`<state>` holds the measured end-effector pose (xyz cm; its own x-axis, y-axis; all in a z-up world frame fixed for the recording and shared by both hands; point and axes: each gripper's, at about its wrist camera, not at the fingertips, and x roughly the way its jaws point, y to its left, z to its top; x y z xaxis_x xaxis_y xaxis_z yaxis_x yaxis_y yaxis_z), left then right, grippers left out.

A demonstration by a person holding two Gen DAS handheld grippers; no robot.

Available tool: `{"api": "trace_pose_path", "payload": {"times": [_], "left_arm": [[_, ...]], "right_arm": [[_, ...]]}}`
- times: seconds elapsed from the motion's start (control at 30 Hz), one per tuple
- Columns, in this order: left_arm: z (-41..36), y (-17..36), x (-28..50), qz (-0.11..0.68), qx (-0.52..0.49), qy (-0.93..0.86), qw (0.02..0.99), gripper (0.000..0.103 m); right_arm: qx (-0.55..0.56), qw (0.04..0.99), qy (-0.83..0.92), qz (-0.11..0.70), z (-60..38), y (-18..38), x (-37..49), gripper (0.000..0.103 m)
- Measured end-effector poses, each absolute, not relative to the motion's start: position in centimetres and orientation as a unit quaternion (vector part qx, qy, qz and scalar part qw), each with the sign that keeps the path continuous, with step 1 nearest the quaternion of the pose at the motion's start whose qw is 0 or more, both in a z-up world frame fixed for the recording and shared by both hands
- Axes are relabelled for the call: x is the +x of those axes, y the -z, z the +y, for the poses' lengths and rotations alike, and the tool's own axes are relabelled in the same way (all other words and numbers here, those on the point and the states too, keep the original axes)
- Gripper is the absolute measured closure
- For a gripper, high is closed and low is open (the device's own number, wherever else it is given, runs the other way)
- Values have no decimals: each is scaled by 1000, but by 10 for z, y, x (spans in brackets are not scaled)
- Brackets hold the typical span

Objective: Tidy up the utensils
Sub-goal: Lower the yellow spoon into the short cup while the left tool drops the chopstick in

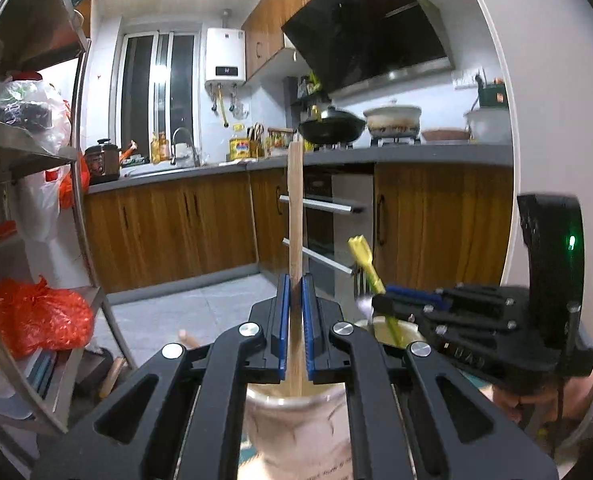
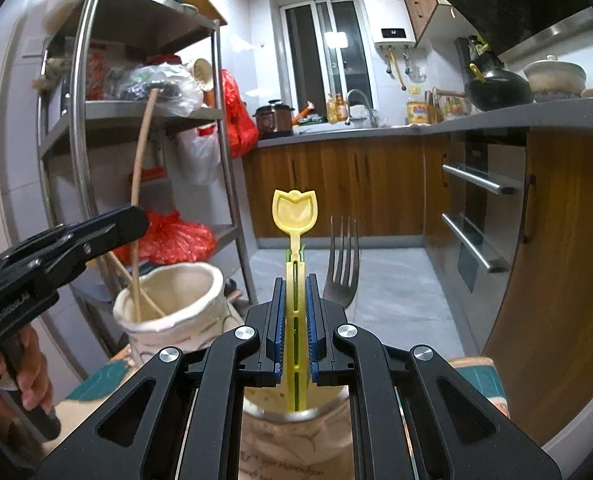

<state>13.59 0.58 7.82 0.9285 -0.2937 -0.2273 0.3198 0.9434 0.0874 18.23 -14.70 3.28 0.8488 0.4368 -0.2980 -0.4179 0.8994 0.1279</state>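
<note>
Lowering both utensils into their holders is the step in hand, so keep each shaft upright and centred over its opening before you ease the pinch.

Start with the cream ceramic holder jar with the wavy rim [image 2: 168, 304], the largest task item. It looks rigid, glazed and smooth inside. A thin stick already leans in it, so steer clear of that.

Your left gripper [image 1: 295, 320] has its blue pads pressed together on the flat pale wooden stick [image 1: 295, 216]. The stick stands vertical, its lower end already inside the jar mouth. Judge the wood as light and stiff; it probably drops straight once released.

The second cream ceramic holder [image 2: 296, 432] sits directly below your right gripper [image 2: 295, 320]. That gripper pinches the yellow plastic spoon with the tulip-shaped bowl [image 2: 295, 216] by its slotted handle, bowl end up, handle end dipping into the holder. A slotted handle may flex, so hold it squarely.

The grey metal fork [image 2: 342, 264] stands tines-up just beside the spoon in the same holder. Keep the spoon apart from it while descending.
</note>
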Motion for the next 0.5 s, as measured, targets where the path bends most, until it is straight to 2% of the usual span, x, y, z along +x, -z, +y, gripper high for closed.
{"api": "trace_pose_path", "payload": {"times": [0.37,0.4,0.43,0.47,0.5], "left_arm": [[10,-68,137,158,65,155,973,96],[10,-69,137,158,68,155,973,93],[9,-69,135,159,70,154,973,83],[9,-69,133,158,74,149,973,75],[10,-70,130,153,75,144,975,58]], "right_arm": [[16,953,-222,204,-143,-28,178,92],[18,952,-222,208,-143,-28,178,92],[19,952,-221,209,-144,-29,177,91],[19,952,-221,210,-144,-30,176,86],[23,952,-222,209,-146,-32,173,81]]}}
